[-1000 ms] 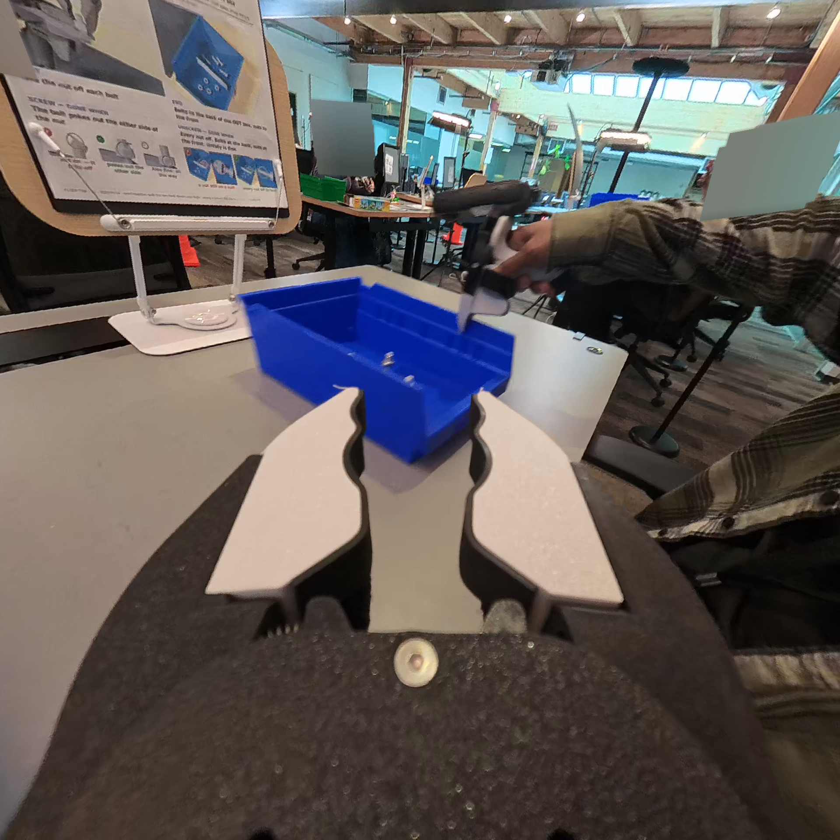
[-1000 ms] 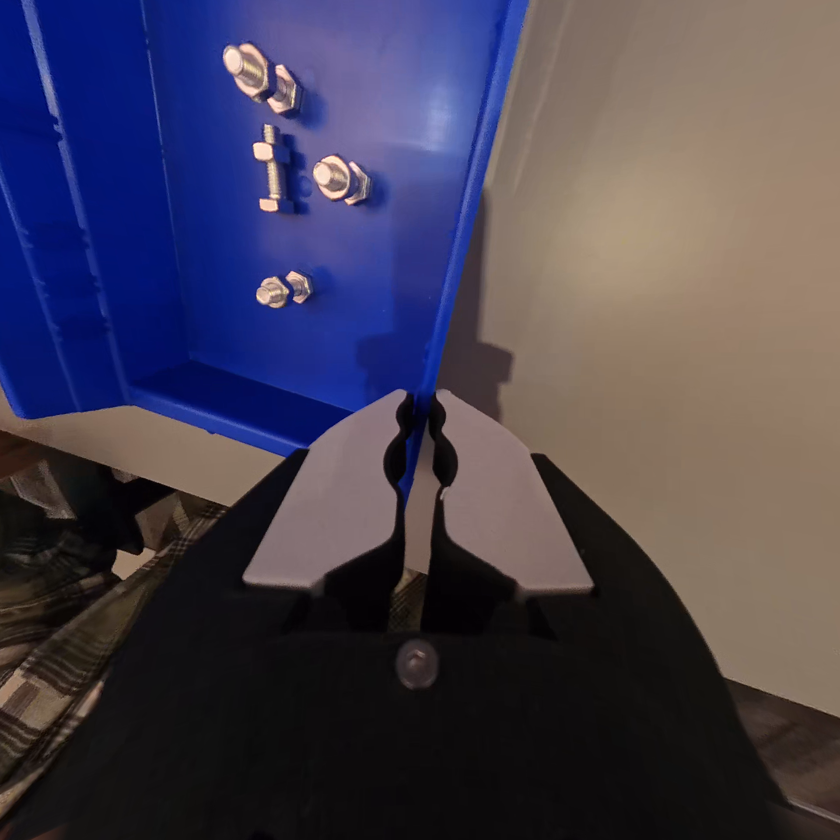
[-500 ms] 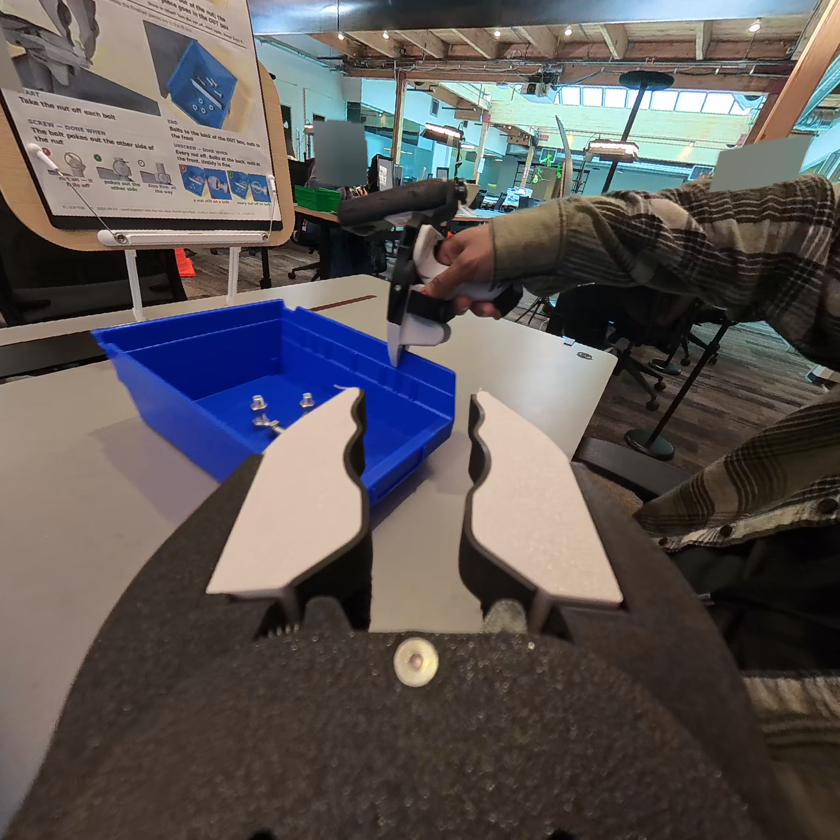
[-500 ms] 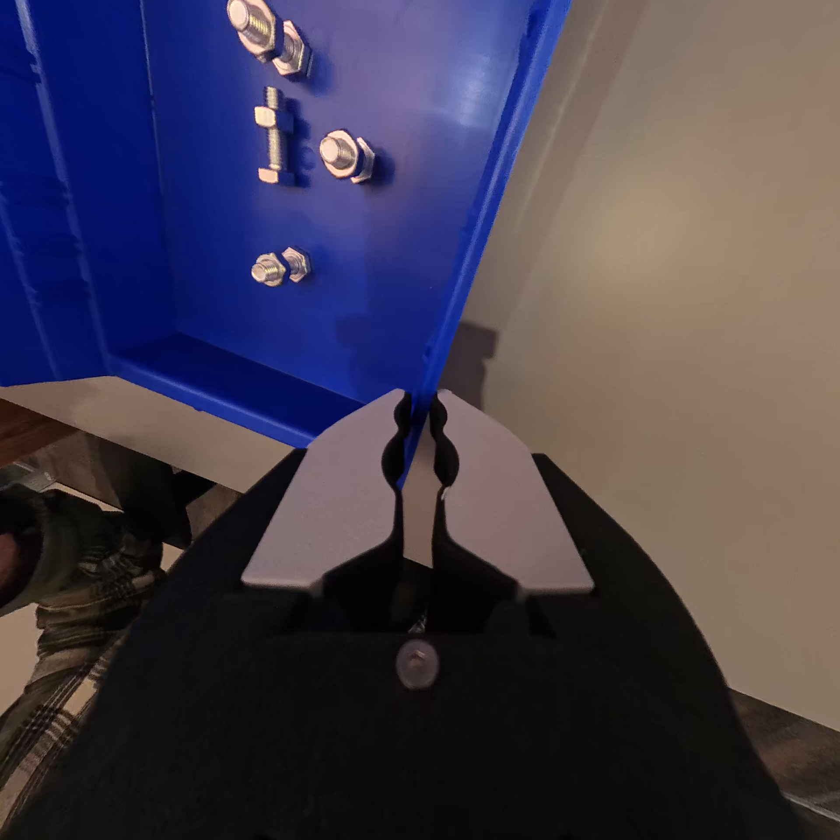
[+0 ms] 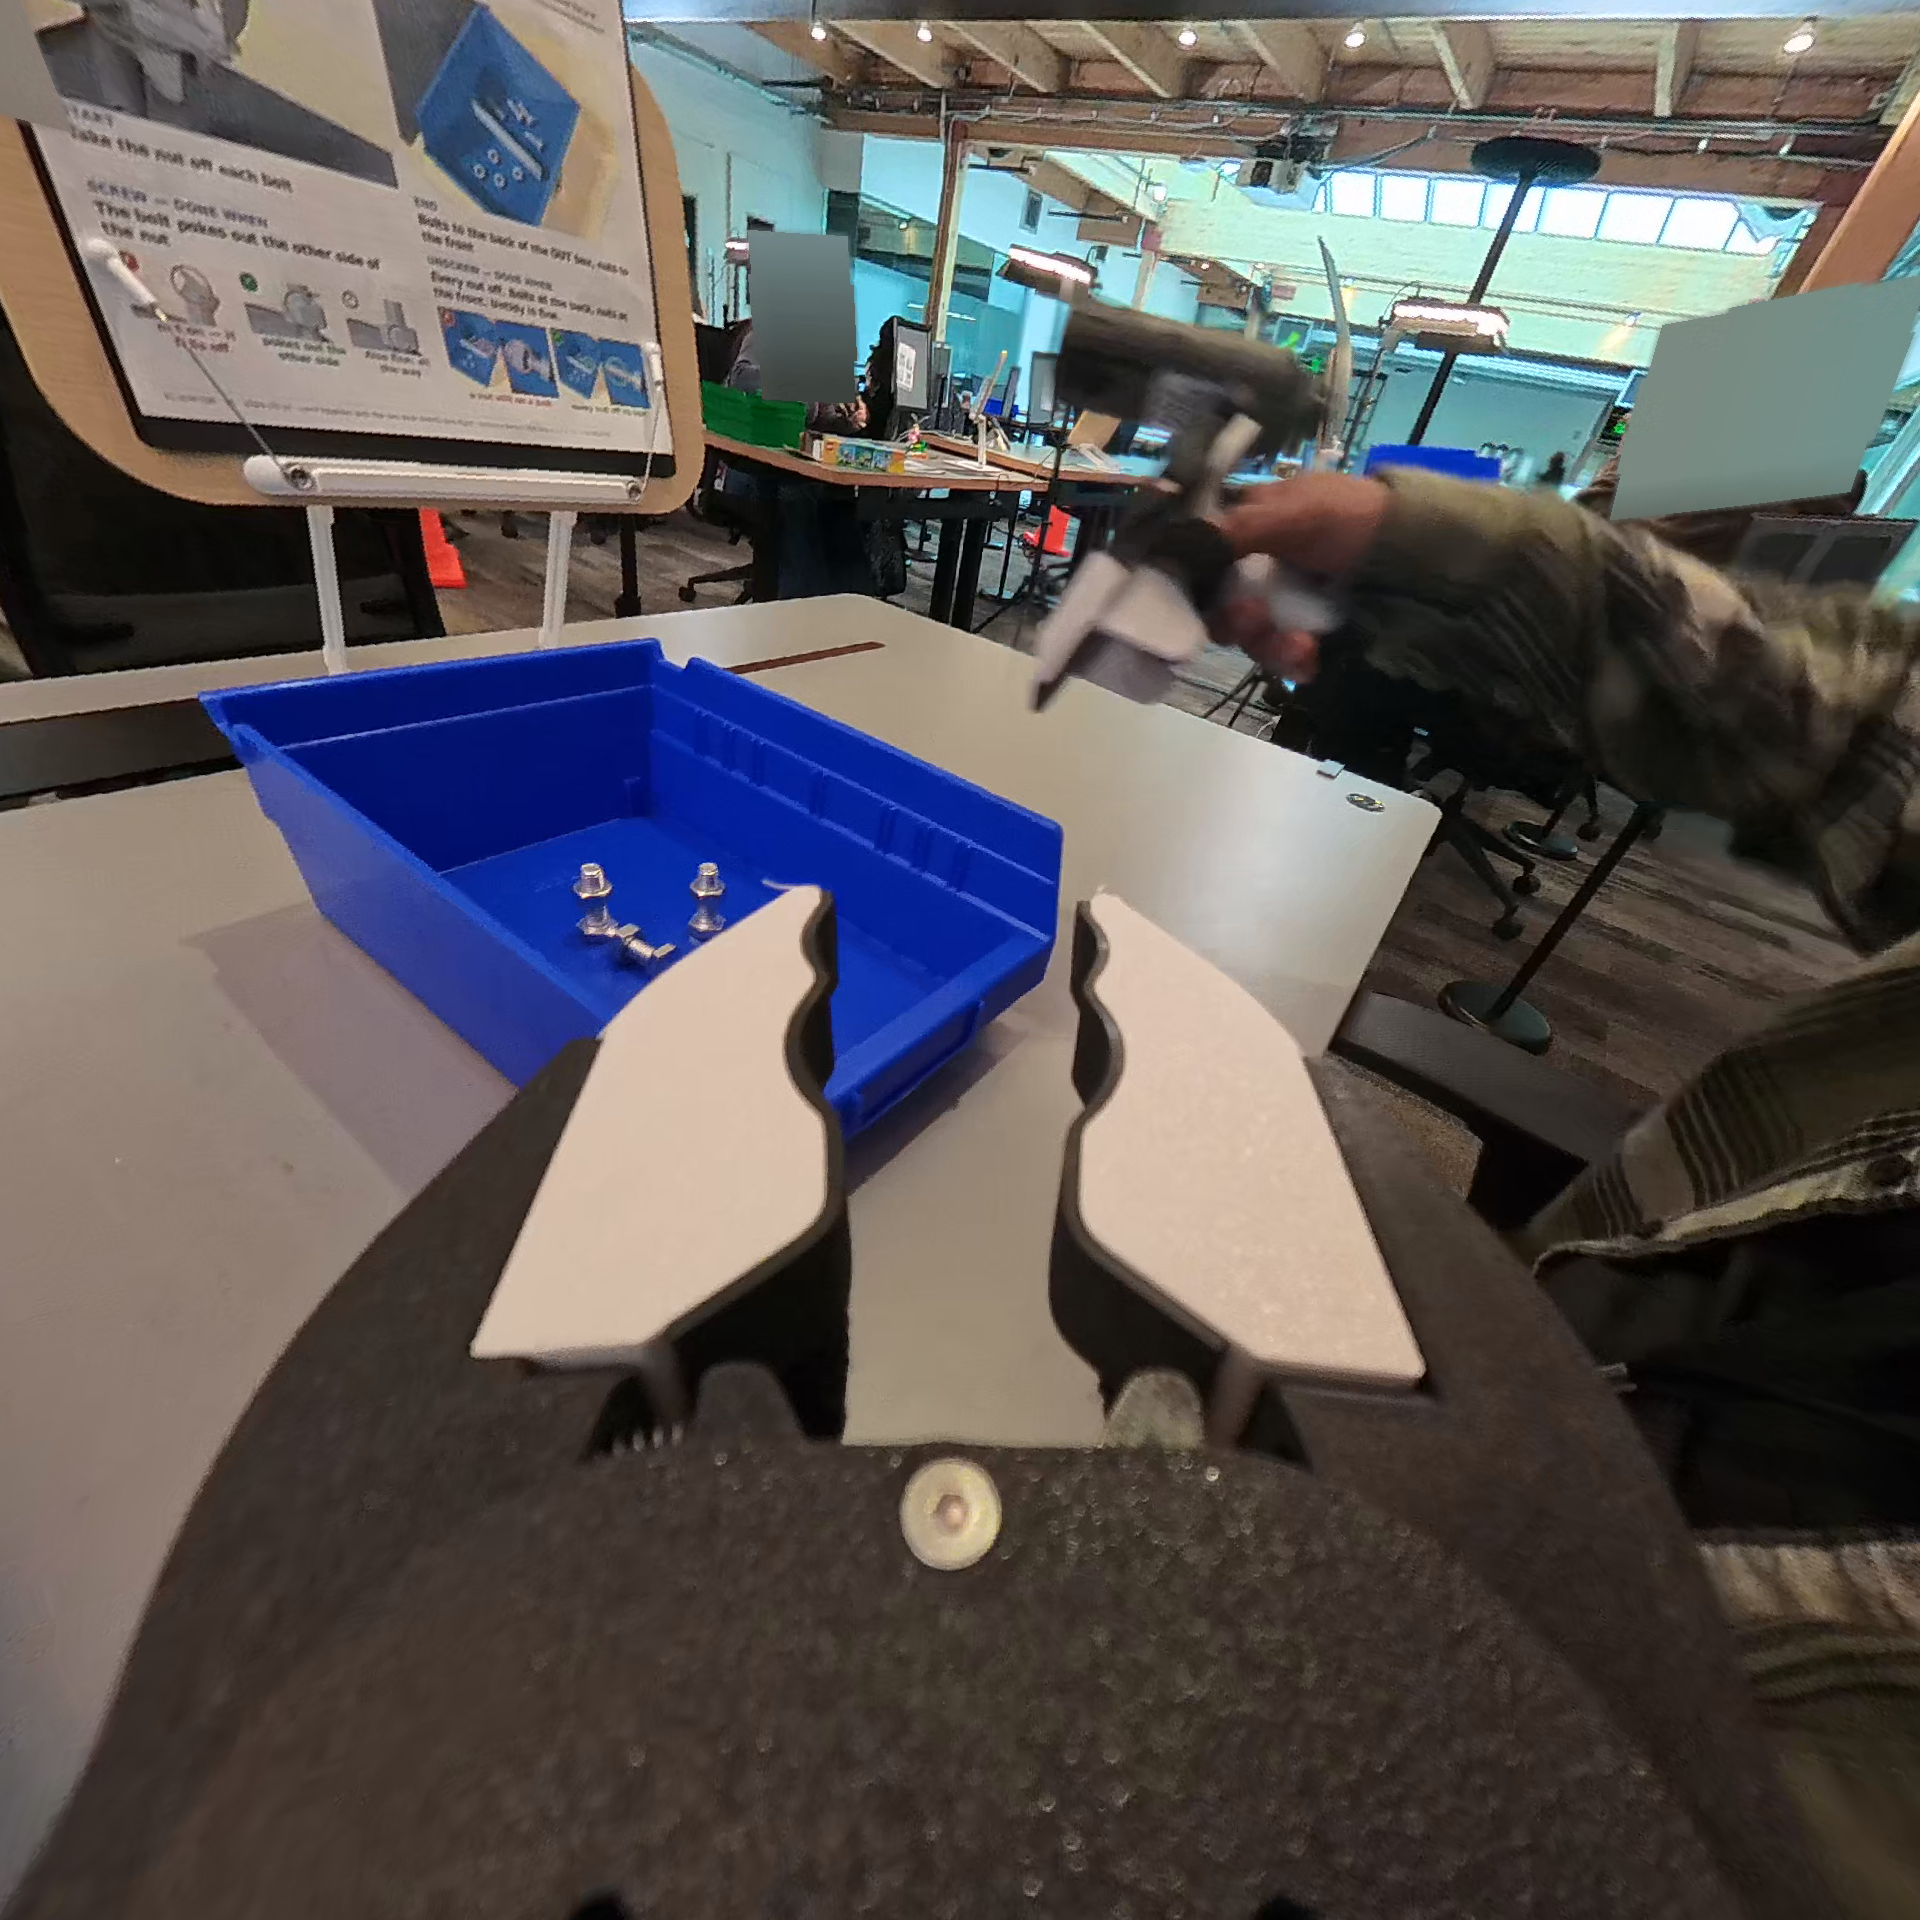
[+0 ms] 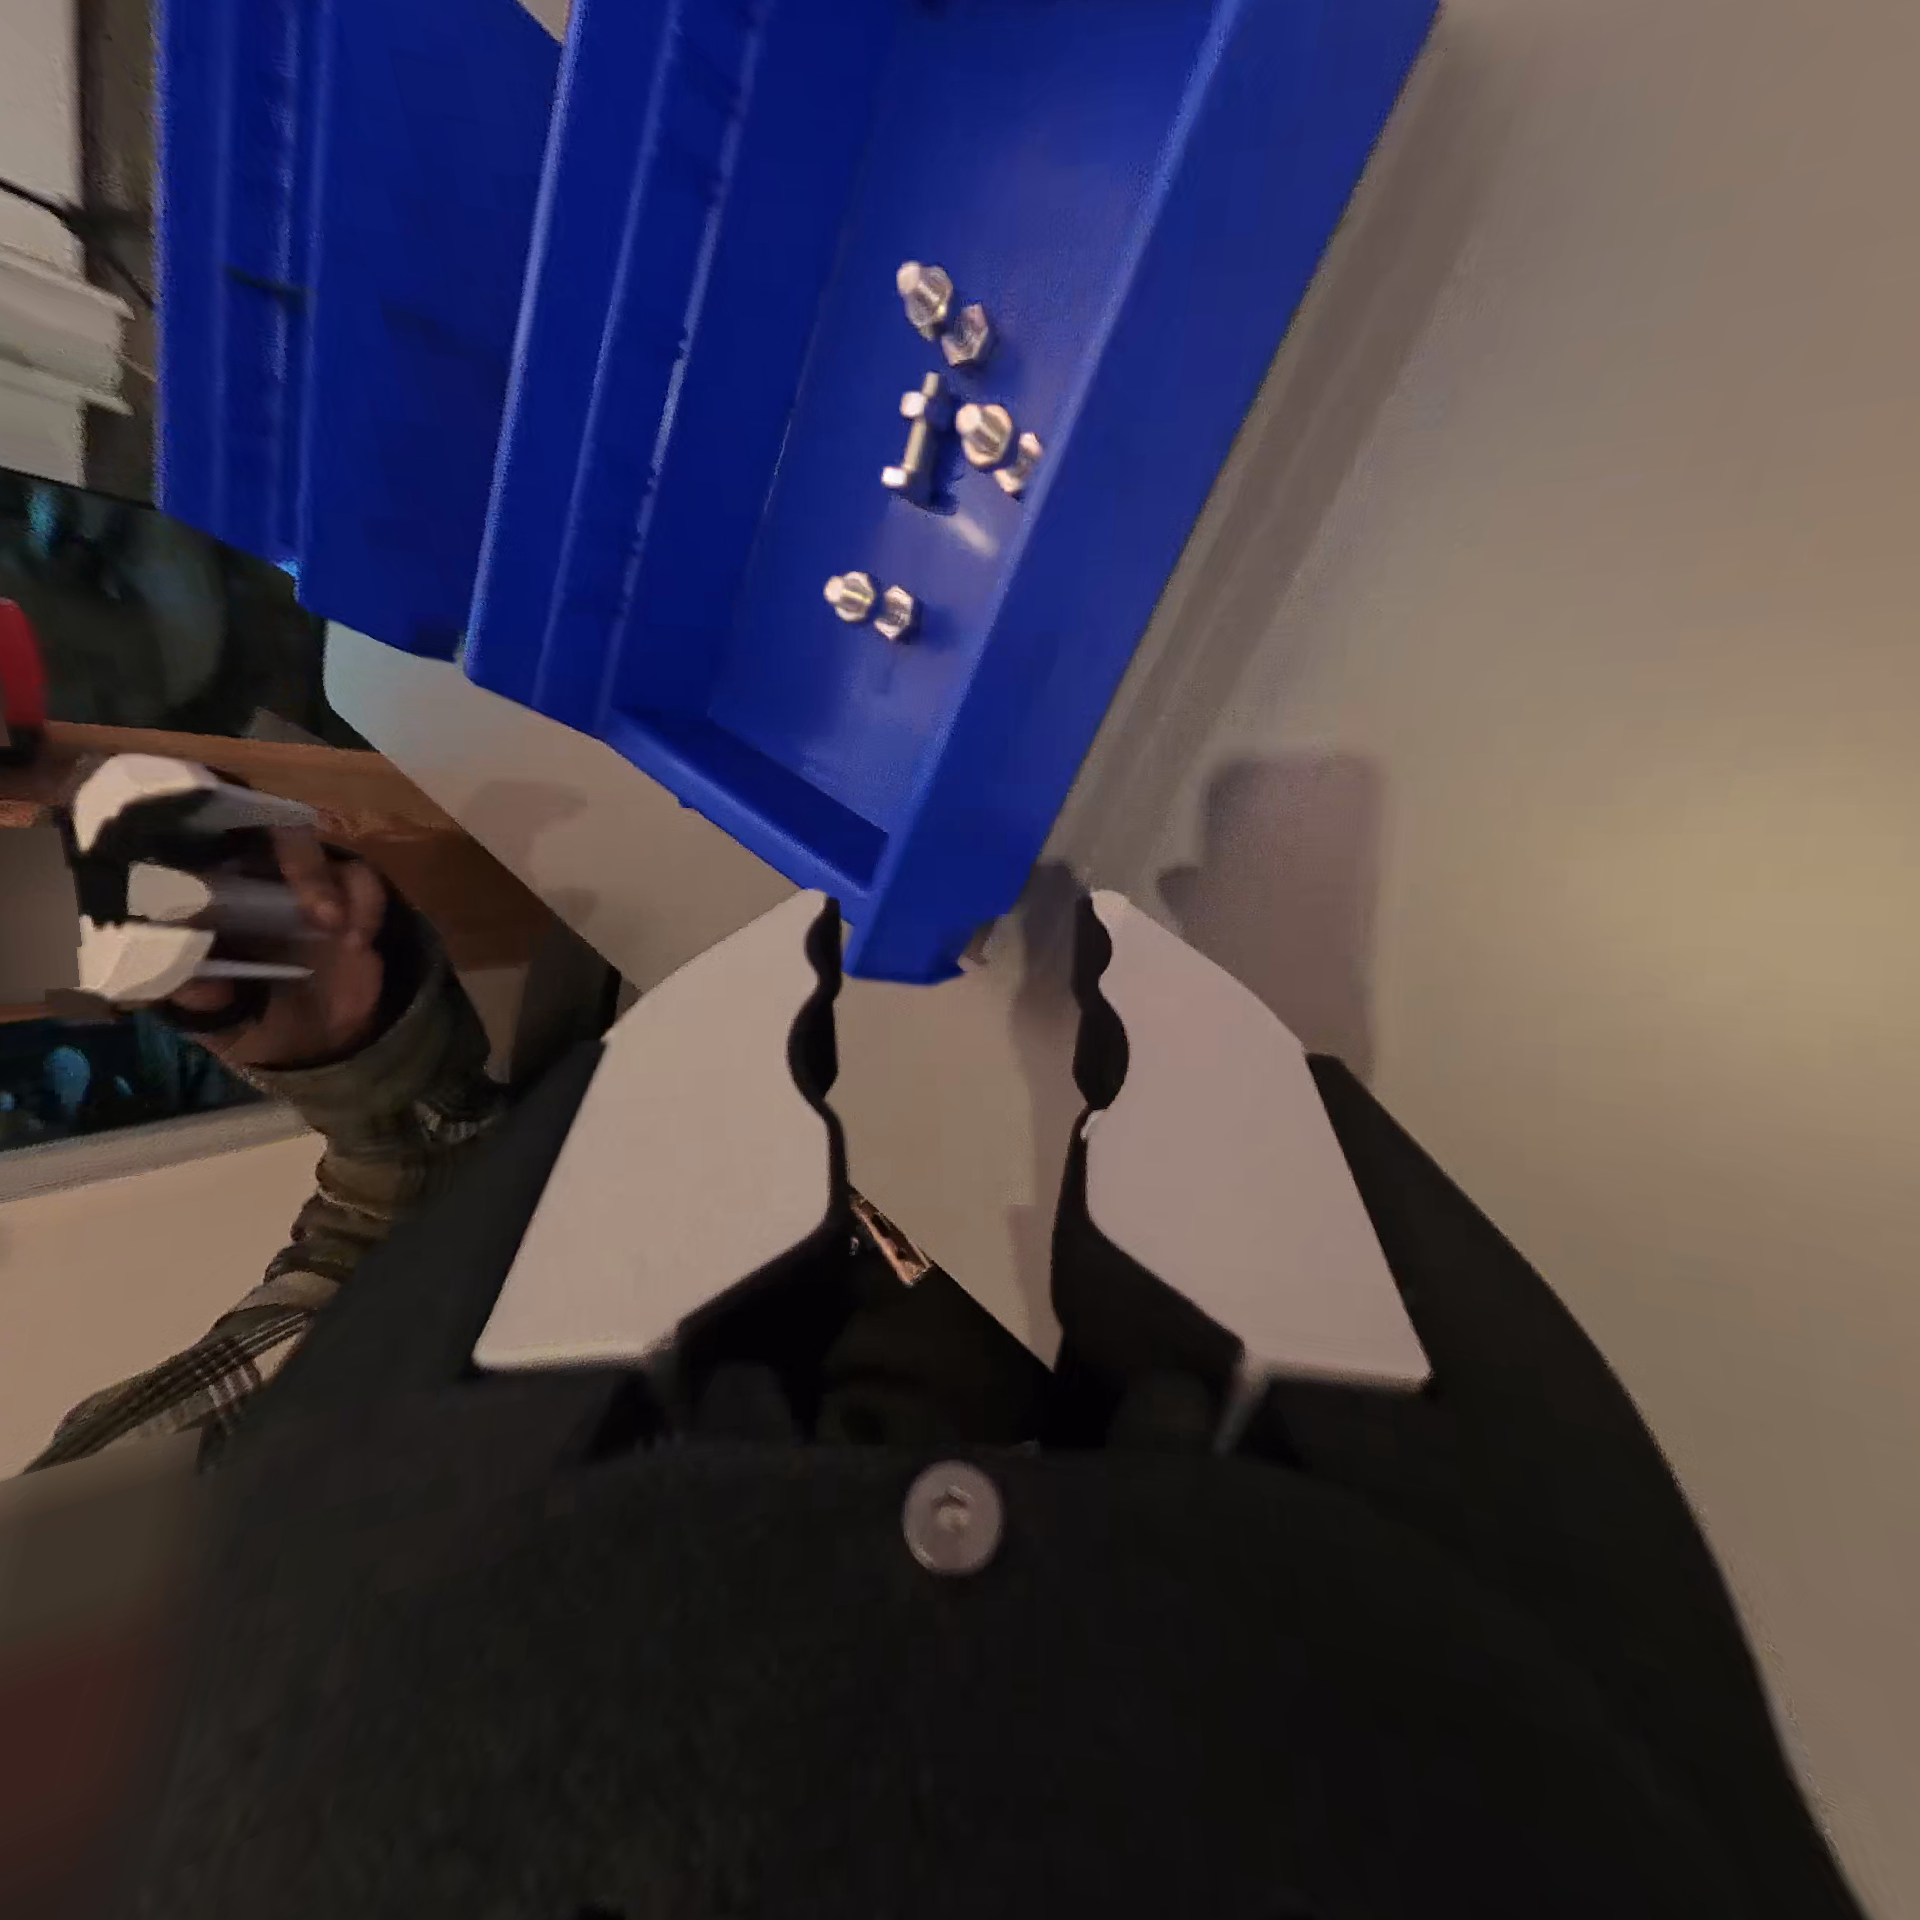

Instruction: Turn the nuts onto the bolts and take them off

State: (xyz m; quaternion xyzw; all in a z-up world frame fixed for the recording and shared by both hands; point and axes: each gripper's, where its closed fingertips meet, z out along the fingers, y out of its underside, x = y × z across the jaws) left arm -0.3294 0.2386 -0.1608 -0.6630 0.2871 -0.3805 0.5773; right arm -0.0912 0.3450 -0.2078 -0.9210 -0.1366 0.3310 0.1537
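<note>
Left gripper (image 5: 951, 914) low, fingers (image 5: 707, 1122) spread wide; right gripper (image 6: 954, 914) raised, likewise spread and empty

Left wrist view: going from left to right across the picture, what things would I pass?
Instruction board on its stand → blue bin holding bolts with nuts → the other gripper, held up off the table → hand → plaid sleeve.

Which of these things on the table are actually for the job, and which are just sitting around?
For the job:
- nut-and-bolt sets lying in the blue bin
- left gripper, open
- right gripper, open

Just around:
- instruction board on its stand behind the bin
- grey table
- office desks far behind
</note>
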